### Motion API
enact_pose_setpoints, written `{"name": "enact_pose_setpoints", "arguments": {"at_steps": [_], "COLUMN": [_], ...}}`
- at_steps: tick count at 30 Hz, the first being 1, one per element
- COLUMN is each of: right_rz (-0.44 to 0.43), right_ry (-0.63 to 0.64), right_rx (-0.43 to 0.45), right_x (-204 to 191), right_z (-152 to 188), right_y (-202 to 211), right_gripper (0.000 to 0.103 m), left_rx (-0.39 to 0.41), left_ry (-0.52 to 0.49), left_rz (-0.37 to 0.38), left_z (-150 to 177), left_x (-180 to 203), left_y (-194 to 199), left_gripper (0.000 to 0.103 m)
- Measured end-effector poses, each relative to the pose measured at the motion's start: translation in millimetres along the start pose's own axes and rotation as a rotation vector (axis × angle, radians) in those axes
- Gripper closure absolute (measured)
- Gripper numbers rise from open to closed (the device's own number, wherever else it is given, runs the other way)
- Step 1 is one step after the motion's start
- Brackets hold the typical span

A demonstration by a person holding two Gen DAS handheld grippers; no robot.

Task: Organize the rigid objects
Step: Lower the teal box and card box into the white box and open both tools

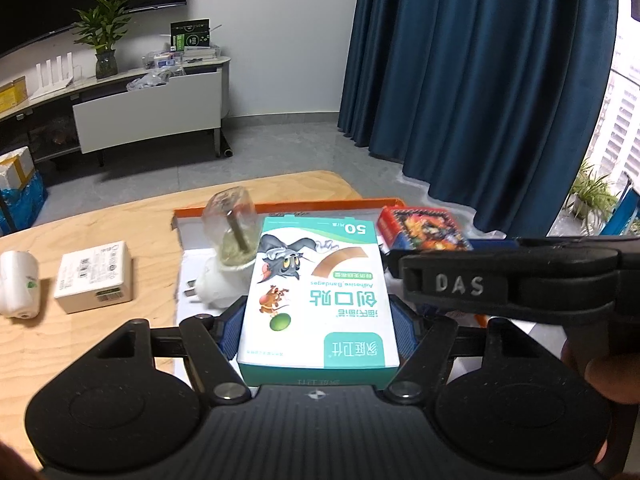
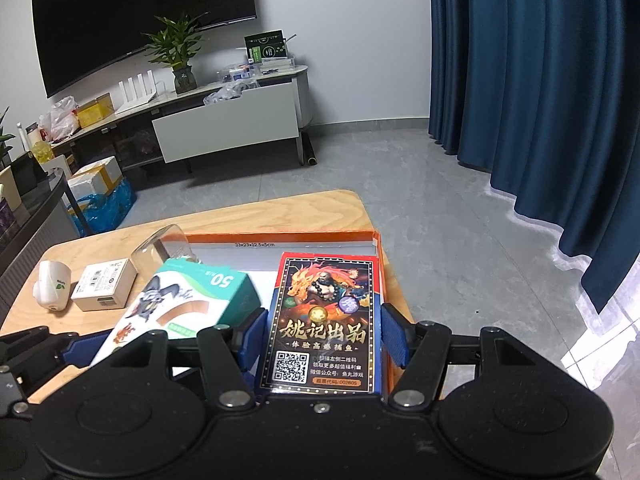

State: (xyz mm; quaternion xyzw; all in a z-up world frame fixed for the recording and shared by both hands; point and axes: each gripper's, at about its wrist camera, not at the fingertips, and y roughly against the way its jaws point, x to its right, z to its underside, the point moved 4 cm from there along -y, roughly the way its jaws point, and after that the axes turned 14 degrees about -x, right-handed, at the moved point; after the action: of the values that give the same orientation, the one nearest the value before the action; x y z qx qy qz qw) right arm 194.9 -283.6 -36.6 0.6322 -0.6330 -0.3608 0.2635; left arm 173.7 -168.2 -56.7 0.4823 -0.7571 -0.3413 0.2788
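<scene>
My left gripper (image 1: 318, 322) is shut on a white-and-teal bandage box (image 1: 320, 280) with a cartoon cat and mouse on it, its blue pads pressing both long sides. The box hangs over the near part of an orange-rimmed tray (image 1: 320, 203). My right gripper (image 2: 325, 334) is shut on a red-and-blue card box (image 2: 326, 312), held over the tray's (image 2: 280, 236) right side. The bandage box (image 2: 188, 304) shows tilted to its left. The right gripper's black housing (image 1: 508, 284) crosses the left wrist view. A plug-in vaporiser with a clear bottle (image 1: 230, 236) lies in the tray.
On the wooden table (image 1: 132, 220), left of the tray, sit a small white carton (image 1: 94, 276) and a white cylindrical device (image 1: 18, 284). The table's far edge drops to grey floor. A blue curtain (image 2: 540, 80) hangs on the right, and a TV cabinet (image 2: 224, 124) stands at the far wall.
</scene>
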Motion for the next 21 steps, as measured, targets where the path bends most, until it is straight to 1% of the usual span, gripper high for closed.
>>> {"name": "enact_pose_setpoints", "arguments": {"at_steps": [2,4,5,6,7,9,10,12,14,17,18,19,21], "right_rz": [0.014,0.021,0.021,0.023,0.027,0.021,0.009,-0.020,-0.043,-0.080,-0.087,-0.098,-0.138], "right_ry": [0.000,0.003,0.002,0.000,-0.002,-0.004,-0.006,-0.006,-0.009,-0.005,-0.004,-0.005,-0.010], "right_rx": [-0.006,0.018,0.026,0.035,0.044,0.067,0.079,0.097,0.118,0.138,0.140,0.142,0.153], "right_x": [-1.0,-1.7,-1.3,-0.3,-0.1,1.2,1.6,2.6,1.7,0.0,-0.9,-1.3,-2.3], "right_z": [-0.8,0.5,0.9,1.3,1.7,4.2,6.1,9.2,13.6,16.7,15.7,15.1,14.6], "right_y": [-2.6,0.6,3.1,5.4,8.5,16.0,20.0,27.3,34.8,39.0,38.9,38.0,36.4], "right_gripper": [0.028,0.026,0.025,0.025,0.025,0.024,0.023,0.023,0.022,0.021,0.021,0.021,0.021], "left_rx": [-0.001,-0.009,-0.004,0.002,0.008,0.037,0.057,0.087,0.113,0.109,0.113,0.118,0.112], "left_ry": [-0.008,-0.012,-0.013,-0.011,-0.002,0.017,0.022,0.026,0.032,0.061,0.063,0.066,0.106], "left_rz": [0.036,0.073,0.087,0.087,0.080,0.097,0.107,0.085,0.066,0.088,0.075,0.047,-0.013], "left_z": [-2.5,-2.1,-0.8,0.8,2.5,5.8,7.6,11.4,14.9,16.2,15.8,14.5,8.5], "left_x": [2.0,2.3,1.5,-0.5,-3.9,-14.3,-21.4,-39.3,-62.1,-96.8,-107.5,-117.4,-139.2], "left_y": [-5.3,-8.1,-7.4,-6.3,-4.5,2.9,7.8,17.1,25.5,29.6,29.3,27.9,19.8], "left_gripper": [0.029,0.018,0.016,0.011,0.010,0.008,0.004,0.001,0.000,0.000,0.000,0.000,0.000]}}
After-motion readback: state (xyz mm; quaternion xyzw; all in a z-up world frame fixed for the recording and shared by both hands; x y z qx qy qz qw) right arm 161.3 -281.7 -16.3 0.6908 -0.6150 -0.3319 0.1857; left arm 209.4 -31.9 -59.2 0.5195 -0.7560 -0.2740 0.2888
